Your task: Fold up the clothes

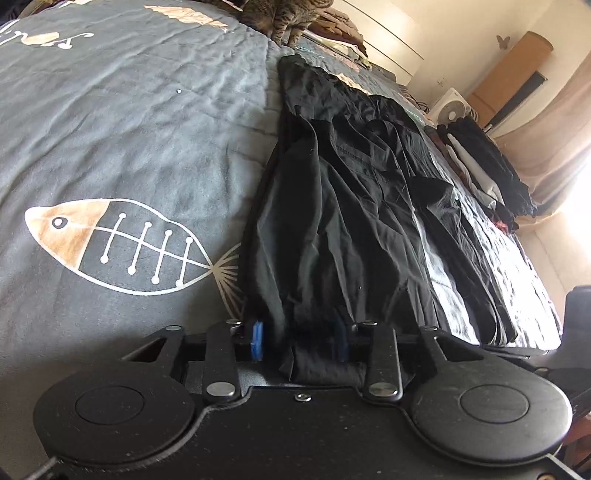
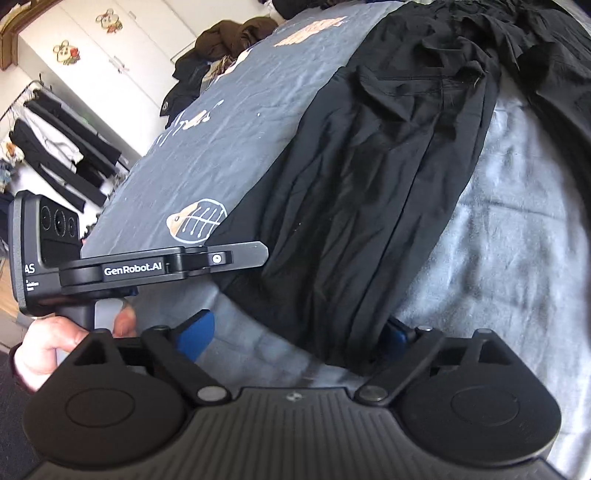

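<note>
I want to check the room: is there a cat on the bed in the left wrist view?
Yes, a striped cat stands on the bed at its far end.

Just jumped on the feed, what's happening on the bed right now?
A person is folding a long black fabric garment laid on the grey fish-print bedspread. The left tool has the garment's near end bunched between its blue pads. The right tool stands wide open around the same end. A tabby cat sits at the far end.

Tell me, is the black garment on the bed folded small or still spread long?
Spread long: the black garment stretches lengthwise across the bed, not yet folded small.
</note>
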Demonstrator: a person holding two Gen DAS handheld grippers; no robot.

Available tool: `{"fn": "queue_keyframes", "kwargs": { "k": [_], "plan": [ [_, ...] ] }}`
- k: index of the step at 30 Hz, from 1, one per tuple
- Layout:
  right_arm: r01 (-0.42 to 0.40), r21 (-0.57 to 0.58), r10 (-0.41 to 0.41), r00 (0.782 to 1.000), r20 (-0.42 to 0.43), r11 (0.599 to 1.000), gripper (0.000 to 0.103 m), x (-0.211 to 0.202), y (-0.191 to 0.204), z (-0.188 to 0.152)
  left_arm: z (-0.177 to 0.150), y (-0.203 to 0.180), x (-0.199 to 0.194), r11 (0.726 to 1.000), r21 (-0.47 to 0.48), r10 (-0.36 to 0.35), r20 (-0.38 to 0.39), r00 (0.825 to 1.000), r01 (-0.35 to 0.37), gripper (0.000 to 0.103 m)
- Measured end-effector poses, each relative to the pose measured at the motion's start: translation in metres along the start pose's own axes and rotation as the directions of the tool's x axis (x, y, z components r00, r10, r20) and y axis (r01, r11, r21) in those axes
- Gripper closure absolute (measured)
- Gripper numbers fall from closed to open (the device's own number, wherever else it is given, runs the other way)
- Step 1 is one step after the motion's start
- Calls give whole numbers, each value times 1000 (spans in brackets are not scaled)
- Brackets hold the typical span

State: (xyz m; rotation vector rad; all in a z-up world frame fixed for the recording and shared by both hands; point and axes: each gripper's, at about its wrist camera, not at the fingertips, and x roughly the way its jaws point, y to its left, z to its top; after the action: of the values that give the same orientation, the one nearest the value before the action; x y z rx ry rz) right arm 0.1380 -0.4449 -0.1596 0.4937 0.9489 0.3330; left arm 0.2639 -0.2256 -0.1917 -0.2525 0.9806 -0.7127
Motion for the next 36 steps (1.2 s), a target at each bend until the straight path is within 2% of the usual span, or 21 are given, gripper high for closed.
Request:
{"fn": "queue_keyframes", "kwargs": {
  "k": [2,3,5,6,7,9,17,22,25,32,36],
  "plan": [
    [-22,46,21,1000,21,999,13,-2,-6,0,0,1,0,1000,-4,-7,-4,1000,7,88],
    [-32,70,30,999,28,997,15,-4,-9,0,1,1,0,1000,-4,-13,-5,1000,13,90],
    [-32,100,29,999,29,994,25,-4,-13,2,2,1,-1,1000,-4,-29,-6,1000,28,96],
    [-31,115,28,999,29,993,41,-5,-15,3,2,0,-2,999,-2,-39,-3,999,39,97],
    [-31,130,27,999,29,991,63,-5,-17,3,2,-1,-3,999,2,-52,0,999,52,98],
    [-30,159,25,999,29,987,88,-6,-21,5,3,-4,-6,998,7,-69,4,998,69,98],
    [-112,254,98,993,65,961,93,-16,-27,10,4,-2,-14,997,-15,-80,9,997,81,99],
    [-162,287,142,986,90,944,94,-33,-27,9,-3,2,-37,995,-57,-82,7,997,82,100],
    [-190,290,175,982,77,938,94,-41,-18,3,-9,3,-56,995,-67,-75,-3,997,74,100],
    [-233,311,237,971,25,921,94,-48,3,-31,-44,1,-98,999,-49,-19,-71,997,15,103],
    [-196,319,206,979,1,927,95,-49,0,-43,-48,0,-100,1000,-29,1,-79,997,-3,103]
  ]
}}
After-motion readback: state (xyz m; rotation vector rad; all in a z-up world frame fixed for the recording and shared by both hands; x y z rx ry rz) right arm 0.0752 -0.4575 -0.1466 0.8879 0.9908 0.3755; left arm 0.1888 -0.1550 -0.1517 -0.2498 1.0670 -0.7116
